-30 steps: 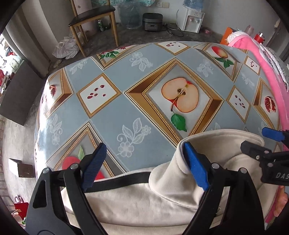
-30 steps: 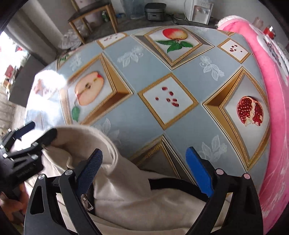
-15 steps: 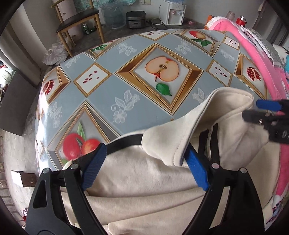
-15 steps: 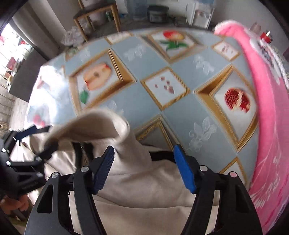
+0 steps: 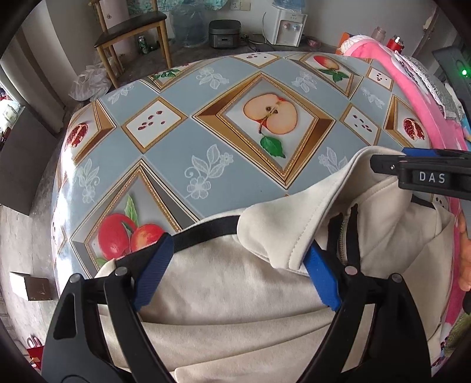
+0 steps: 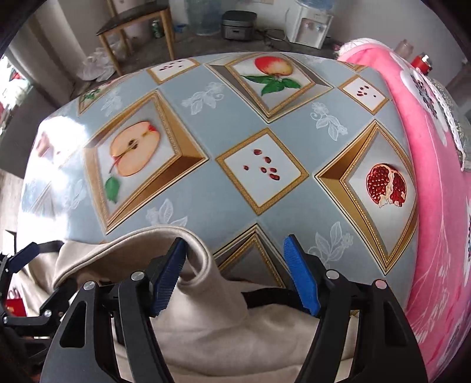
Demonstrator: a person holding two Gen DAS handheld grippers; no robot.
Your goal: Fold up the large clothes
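A cream zip-up garment with black trim [image 5: 235, 297] lies bunched at the near edge of the fruit-patterned table [image 5: 206, 141]. Its collar [image 5: 321, 200] stands up in folds. My left gripper [image 5: 235, 277] is open over the garment, its right blue pad against the collar's fold. My right gripper [image 6: 235, 277] is open too, the collar's edge [image 6: 197, 265] by its left pad. The right gripper also shows at the right of the left wrist view [image 5: 412, 168], beside the collar's tip.
A pink blanket [image 6: 435, 165] lies along the table's right side. Beyond the far edge stand a wooden chair [image 5: 132, 32], a rice cooker [image 5: 223, 38] and a water dispenser [image 5: 288, 26]. A small box [image 5: 29, 285] sits on the floor at left.
Both grippers have drawn back toward the near edge and moved over the garment. The collar was lifted and now stands in folds between them. The right jaws have narrowed.
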